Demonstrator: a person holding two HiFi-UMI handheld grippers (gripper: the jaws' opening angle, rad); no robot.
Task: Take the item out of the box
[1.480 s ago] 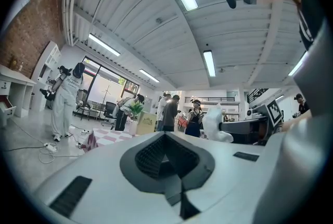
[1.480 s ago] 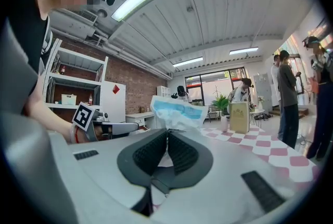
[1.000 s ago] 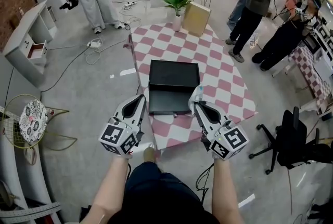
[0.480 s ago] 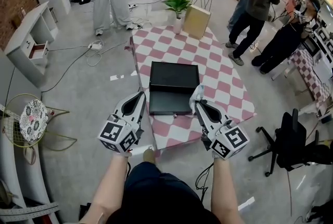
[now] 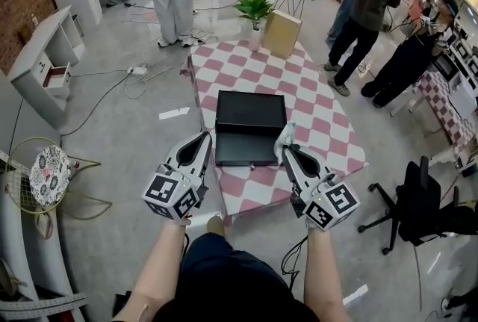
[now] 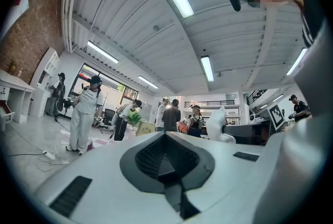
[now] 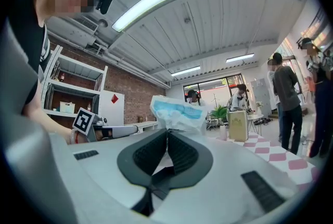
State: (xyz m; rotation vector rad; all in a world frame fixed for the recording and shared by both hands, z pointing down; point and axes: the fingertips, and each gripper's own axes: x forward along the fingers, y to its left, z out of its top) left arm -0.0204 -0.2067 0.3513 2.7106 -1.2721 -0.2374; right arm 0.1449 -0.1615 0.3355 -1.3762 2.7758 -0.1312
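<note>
Packet (image 5: 284,135) is pinched by the right gripper (image 5: 284,150), beside the box (image 5: 250,119) near the table's (image 5: 321,126) front edge. Left gripper (image 5: 206,138) is clenched, empty

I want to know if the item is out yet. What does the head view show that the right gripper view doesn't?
Only the head view shows the black box on the checkered table. Only the right gripper view shows how the right tool grips: jaws shut on the white-and-blue packet. Both show that packet, the table, the potted plant and the tan box.

White-and-blue packet (image 5: 284,137), pinched in the right claw (image 5: 285,150), stands beside the open black box (image 5: 250,113).
</note>
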